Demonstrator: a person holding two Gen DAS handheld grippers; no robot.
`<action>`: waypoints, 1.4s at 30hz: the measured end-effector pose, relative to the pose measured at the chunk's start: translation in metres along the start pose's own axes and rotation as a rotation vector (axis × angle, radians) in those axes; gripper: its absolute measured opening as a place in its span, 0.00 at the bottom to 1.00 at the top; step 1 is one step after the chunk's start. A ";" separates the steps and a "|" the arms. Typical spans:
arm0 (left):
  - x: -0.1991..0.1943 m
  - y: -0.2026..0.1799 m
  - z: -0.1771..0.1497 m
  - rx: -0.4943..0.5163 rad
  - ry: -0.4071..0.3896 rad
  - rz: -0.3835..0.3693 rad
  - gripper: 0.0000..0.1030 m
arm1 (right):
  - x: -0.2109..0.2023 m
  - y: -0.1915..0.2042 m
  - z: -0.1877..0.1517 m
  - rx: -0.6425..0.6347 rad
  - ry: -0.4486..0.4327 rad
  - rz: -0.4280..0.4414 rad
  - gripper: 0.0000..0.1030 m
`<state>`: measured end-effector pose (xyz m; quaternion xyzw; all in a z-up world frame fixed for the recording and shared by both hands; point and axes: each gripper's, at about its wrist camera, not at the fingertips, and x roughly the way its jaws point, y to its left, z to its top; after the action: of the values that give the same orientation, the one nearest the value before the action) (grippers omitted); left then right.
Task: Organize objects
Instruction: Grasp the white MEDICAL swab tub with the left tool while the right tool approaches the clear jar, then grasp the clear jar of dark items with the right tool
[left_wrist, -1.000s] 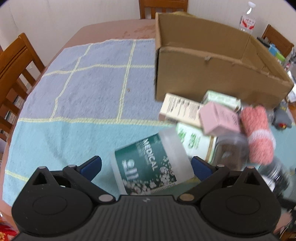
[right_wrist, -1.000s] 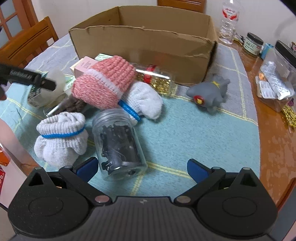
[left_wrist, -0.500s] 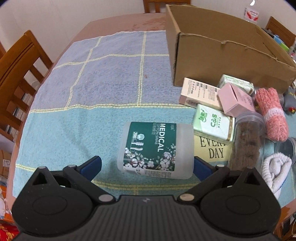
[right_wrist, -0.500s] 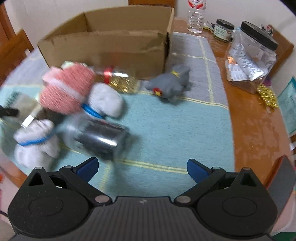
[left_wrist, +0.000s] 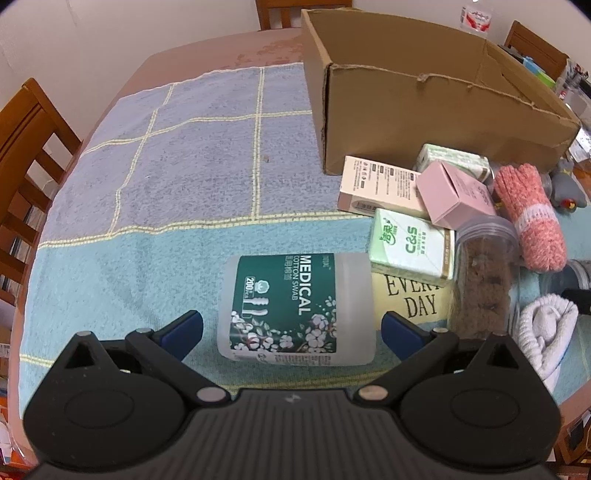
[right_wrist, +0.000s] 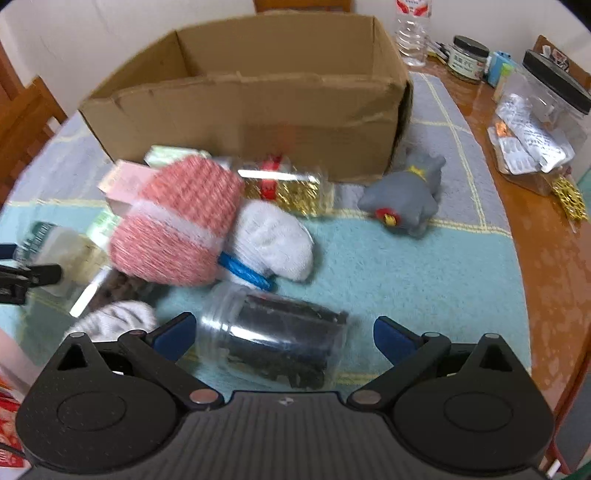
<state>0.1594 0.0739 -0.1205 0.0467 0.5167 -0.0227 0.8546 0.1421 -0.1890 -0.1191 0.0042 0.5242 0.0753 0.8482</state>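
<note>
A cotton swab tub with a green "MEDICAL" label lies on its side between the fingers of my open left gripper. Right of it sit a green tissue pack, a pink box, a beige box and a clear jar of brown stuff. My right gripper is open around a clear jar of black clips lying on its side. Behind the clip jar are a pink knit roll, white socks and a grey toy. An open cardboard box stands at the back.
A blue and teal towel covers the wooden table. A clear canister with a black lid, a small jar and a water bottle stand at the right. Wooden chairs surround the table.
My left gripper has come in over the cotton swab tub, which now lies between its fingers. My right view swung and came down over the clip jar, which has turned sideways.
</note>
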 end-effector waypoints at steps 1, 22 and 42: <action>0.001 0.001 0.000 0.003 -0.001 0.003 0.99 | 0.001 -0.001 -0.002 -0.005 0.005 -0.017 1.00; 0.017 0.005 0.000 0.021 -0.051 -0.082 0.90 | 0.007 -0.019 -0.007 -0.063 -0.034 -0.063 1.00; 0.019 0.013 0.008 -0.013 -0.037 -0.108 0.80 | 0.010 -0.016 0.004 -0.083 0.029 -0.057 0.82</action>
<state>0.1759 0.0860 -0.1328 0.0127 0.5026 -0.0660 0.8619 0.1527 -0.2036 -0.1277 -0.0471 0.5327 0.0731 0.8418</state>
